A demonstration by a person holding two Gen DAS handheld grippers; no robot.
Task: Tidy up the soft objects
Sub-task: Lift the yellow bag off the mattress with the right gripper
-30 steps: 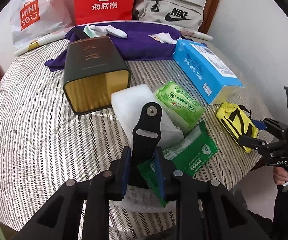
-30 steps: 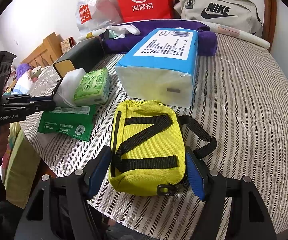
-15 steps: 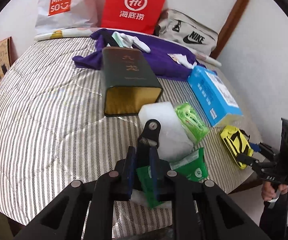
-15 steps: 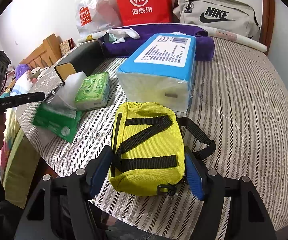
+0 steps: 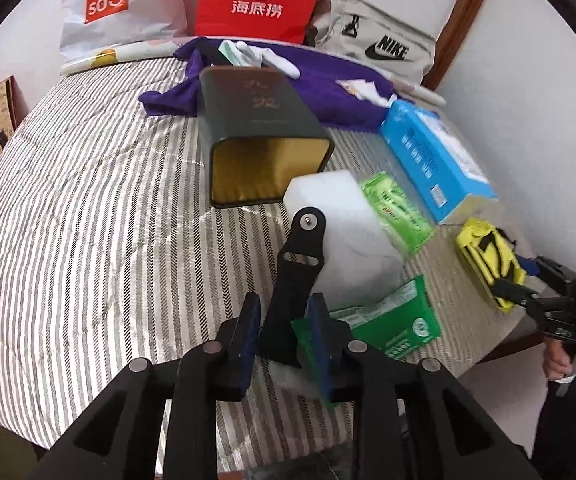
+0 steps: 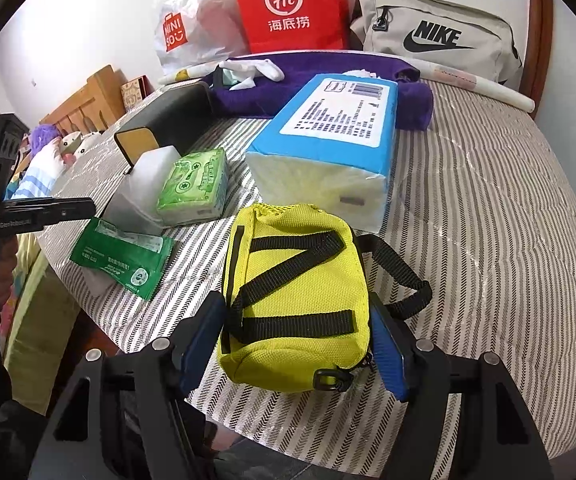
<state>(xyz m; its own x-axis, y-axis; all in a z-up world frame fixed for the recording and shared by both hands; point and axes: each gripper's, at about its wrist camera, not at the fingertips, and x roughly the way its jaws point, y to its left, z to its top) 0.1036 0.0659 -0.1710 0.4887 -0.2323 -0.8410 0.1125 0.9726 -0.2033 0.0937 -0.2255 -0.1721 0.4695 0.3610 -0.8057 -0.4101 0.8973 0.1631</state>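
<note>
Both claws are mine: my right gripper [image 6: 300, 344] straddles the yellow pouch [image 6: 294, 300], blue pads beside its flanks, contact unclear; my left gripper [image 5: 283, 332] stands slightly parted; the green wipes packet [image 5: 384, 320] lies just right of its right finger on the striped bed [image 5: 87, 220].

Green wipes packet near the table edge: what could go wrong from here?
1. The green wipes packet lies near the table's edge; a nudge from the left gripper might tip it off.
2. The right gripper brackets the yellow pouch; its loose black strap could snag when lifted.
</note>
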